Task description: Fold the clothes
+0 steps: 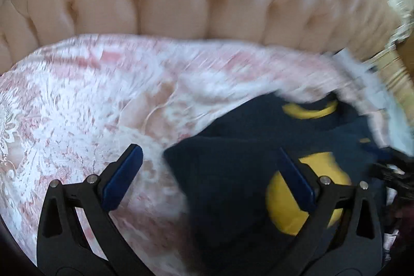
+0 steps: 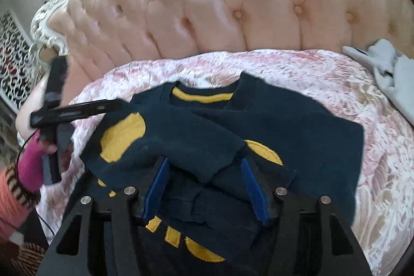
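Sweater: a navy sweater (image 2: 271, 115) with yellow patches is laid, sleeves folded in, on the pink bedspread (image 2: 375, 146).
Left gripper (image 1: 211, 172): spread wide, nothing gripped.
Right gripper (image 2: 204, 188): parted, pads seen clear above the sweater.

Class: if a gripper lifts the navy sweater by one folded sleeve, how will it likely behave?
The navy sweater would probably droop: its sleeve already lies limp and creased. The thick knit looks grippy, unlikely to slip. Lifting might undo the fold, since the layers rest loose on the bedspread.
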`<state>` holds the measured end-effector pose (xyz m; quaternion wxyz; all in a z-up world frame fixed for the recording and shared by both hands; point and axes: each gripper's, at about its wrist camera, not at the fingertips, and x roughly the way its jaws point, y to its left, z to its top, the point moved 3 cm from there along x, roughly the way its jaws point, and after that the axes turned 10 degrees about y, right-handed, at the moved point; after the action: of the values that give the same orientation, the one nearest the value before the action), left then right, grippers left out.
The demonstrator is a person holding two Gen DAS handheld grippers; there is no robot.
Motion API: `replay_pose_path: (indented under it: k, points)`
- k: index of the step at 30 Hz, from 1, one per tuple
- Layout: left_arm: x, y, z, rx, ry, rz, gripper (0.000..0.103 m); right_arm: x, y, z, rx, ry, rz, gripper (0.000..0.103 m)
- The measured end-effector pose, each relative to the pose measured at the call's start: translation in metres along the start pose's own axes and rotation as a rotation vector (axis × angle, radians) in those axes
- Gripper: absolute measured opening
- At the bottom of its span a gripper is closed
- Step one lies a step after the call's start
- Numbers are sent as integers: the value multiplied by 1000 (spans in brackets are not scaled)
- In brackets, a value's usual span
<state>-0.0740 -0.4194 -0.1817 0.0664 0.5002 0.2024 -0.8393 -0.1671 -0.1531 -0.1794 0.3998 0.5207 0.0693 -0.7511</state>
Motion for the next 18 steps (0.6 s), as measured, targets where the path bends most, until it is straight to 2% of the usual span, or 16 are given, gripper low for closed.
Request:
replay_pose_path:
  k: [3, 4, 7, 8, 10, 14, 16, 18]
  points:
    - [-14, -25, -21, 47, -42, -19, 103, -14, 9, 4, -30, -58, -15, 59]
    - [-10, -32, -28, 78, -29, -15, 103, -14, 12, 4, -51, -58, -15, 59]
    - [15, -39, -43, 120, 49, -12, 103, 4, 3, -1, -54, 43, -11, 59]
    - [25, -38, -47, 122, 80, -14, 103, 8, -1, -3, -42, 67, -3, 55]
    - [23, -26, -47, 56, 102, -64, 103, -6, -10, -1, 12, 25, 40, 55]
    - [2, -32, -48, 91, 71, -2, 103, -34, -25, 8, 87, -67, 108, 59]
    - [11, -34, -52, 102, 108, 36, 103, -32, -35, 20, 100, -67, 59, 62]
    - [19, -23, -53, 58, 139, -6, 103, -11, -57, 27, 150, 24, -12, 63]
